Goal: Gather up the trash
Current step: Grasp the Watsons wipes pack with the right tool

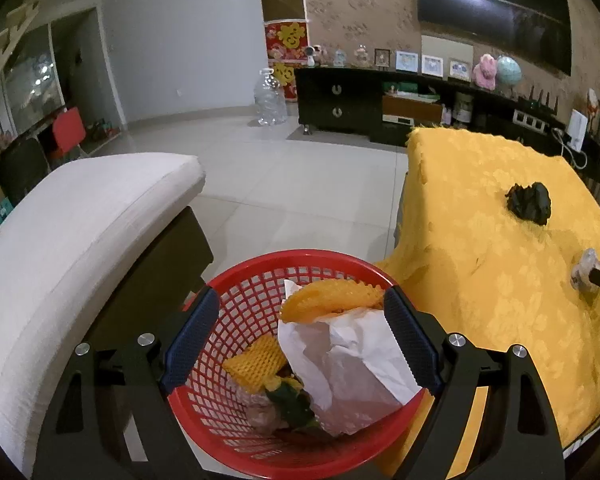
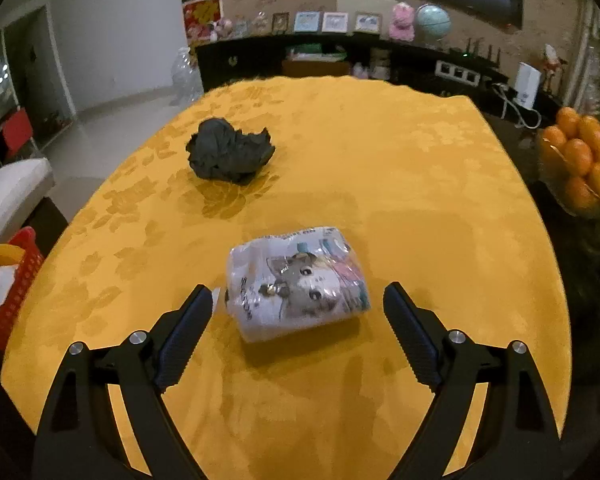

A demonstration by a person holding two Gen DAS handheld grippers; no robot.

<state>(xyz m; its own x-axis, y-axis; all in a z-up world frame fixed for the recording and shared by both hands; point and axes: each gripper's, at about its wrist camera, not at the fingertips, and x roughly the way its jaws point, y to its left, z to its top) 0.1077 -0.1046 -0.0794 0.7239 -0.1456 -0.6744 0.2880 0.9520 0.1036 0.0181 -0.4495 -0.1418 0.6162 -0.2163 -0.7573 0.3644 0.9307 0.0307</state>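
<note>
A red mesh basket [image 1: 256, 280] stands on the floor between a sofa and the table, holding a white paper bag [image 1: 352, 364], yellow foam nets [image 1: 332, 298] and other scraps. My left gripper [image 1: 300, 316] is open just above the basket, holding nothing. On the yellow tablecloth [image 2: 380, 160] lie a crumpled black wad [image 2: 230, 154] and a small plastic-wrapped pack with a cat picture [image 2: 298, 280]. My right gripper [image 2: 298, 300] is open, its fingers either side of the pack's near end, apart from it. The pack [image 1: 582, 270] and wad [image 1: 530, 202] also show in the left wrist view.
A white sofa cushion [image 1: 80, 232] is left of the basket. The basket's edge [image 2: 8, 280] shows at the table's left. A bowl of oranges [image 2: 584, 160] sits at the table's right. A dark cabinet [image 1: 340, 100] and a water jug [image 1: 270, 98] stand farther back.
</note>
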